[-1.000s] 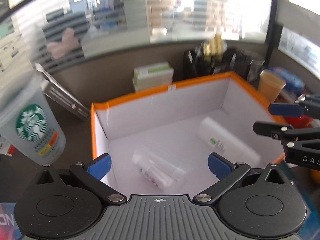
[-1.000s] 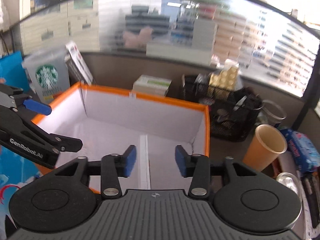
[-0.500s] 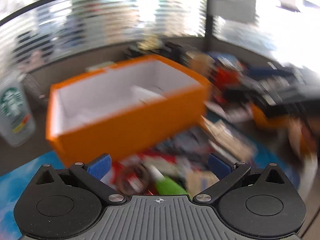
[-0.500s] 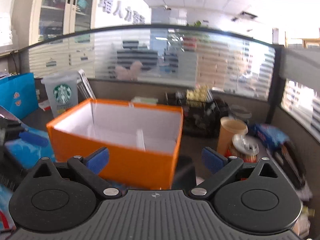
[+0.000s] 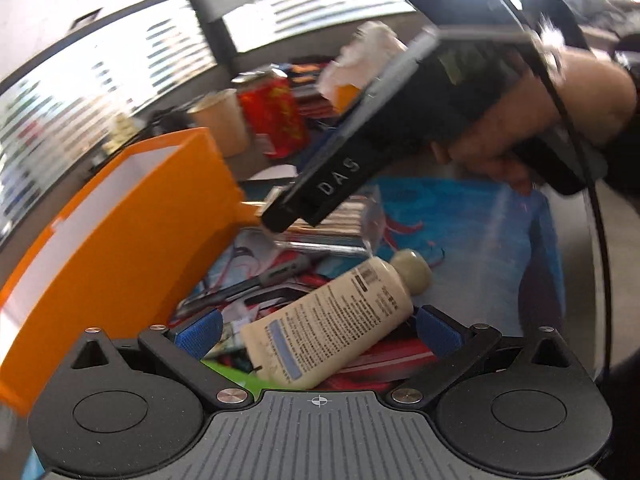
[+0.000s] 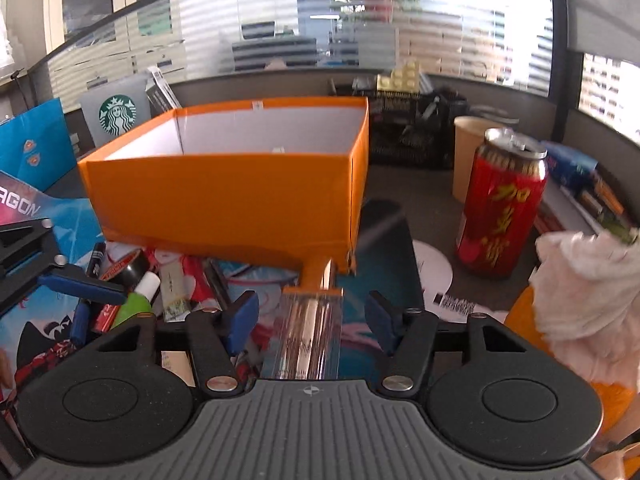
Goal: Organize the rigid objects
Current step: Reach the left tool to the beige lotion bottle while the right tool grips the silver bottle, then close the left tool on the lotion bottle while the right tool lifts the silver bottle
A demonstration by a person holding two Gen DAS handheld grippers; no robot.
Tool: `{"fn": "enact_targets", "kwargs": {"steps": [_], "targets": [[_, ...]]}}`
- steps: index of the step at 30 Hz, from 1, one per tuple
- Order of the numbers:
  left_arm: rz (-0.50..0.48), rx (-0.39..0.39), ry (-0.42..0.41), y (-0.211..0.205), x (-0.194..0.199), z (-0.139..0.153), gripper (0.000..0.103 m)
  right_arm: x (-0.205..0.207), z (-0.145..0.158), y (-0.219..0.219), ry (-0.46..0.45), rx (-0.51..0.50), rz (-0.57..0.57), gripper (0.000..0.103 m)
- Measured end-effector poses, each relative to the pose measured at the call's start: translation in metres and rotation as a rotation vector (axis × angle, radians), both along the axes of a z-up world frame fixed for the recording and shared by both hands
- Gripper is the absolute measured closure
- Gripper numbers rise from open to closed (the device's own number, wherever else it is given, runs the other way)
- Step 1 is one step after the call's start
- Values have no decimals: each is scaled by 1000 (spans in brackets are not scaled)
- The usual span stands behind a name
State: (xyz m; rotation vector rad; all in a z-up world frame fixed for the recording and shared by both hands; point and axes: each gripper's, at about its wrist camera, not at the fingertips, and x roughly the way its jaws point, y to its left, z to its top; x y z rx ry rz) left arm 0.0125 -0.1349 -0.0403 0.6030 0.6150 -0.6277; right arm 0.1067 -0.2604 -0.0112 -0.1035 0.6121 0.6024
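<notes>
An orange box (image 6: pixel 228 196) with a white inside stands on the desk; it also shows in the left wrist view (image 5: pixel 120 232). My left gripper (image 5: pixel 320 330) is open, its blue pads either side of a cream lotion bottle (image 5: pixel 336 320) lying on a heap of small items. My right gripper (image 6: pixel 312 316) is open over a clear plastic case (image 6: pixel 310 332) that lies just in front of the box. The case also shows in the left wrist view (image 5: pixel 340 228), under the right gripper's body (image 5: pixel 360 160).
A red drink can (image 6: pixel 500 204), a paper cup (image 6: pixel 468 152) and a crumpled white tissue (image 6: pixel 584 280) are to the right. A Starbucks cup (image 6: pixel 116 114) and black wire organiser (image 6: pixel 412 120) stand behind the box. Tape, markers and a green tube (image 6: pixel 136 300) lie at left.
Both grippers have pulled back out of the orange box and dropped low in front of it. The right gripper's jaws have opened wider. The left gripper now straddles the lotion bottle.
</notes>
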Motion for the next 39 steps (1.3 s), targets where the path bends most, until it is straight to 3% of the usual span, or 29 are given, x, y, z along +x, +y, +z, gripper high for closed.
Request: {"fn": "enact_targets", "kwargs": {"steps": [7,12,17,19,23,28,31,36,39], "targets": [[-152,26,-70,-6,8,-10,0,7,-11,-6,48,36,-7,54],[-188,-21,-31,0,19,-10,0,10,-13,-10,76,84,6,62],[-102,-160,172,16,41,-12,2,13,-15,-14,100,124,7,62],[-99,-211,224,21,43,-12,16,14,-16,-15,102,132,2,62],[-124,-169,175,12,27,-5,35,14,-16,-17,96,129,-13,62],[-65,-113,80,-4,5,-3,55,14,-16,-20,93,129,-23,62],[-9,-101,18,-10,-4,-5,57,12,-16,-15,76,94,-25,62],[155,-206,110,6,6,0,58,3,-24,8,-29,-66,-58,68],[215,-270,167,20,14,6,59,3,-25,2,-20,-27,-68,68]]}}
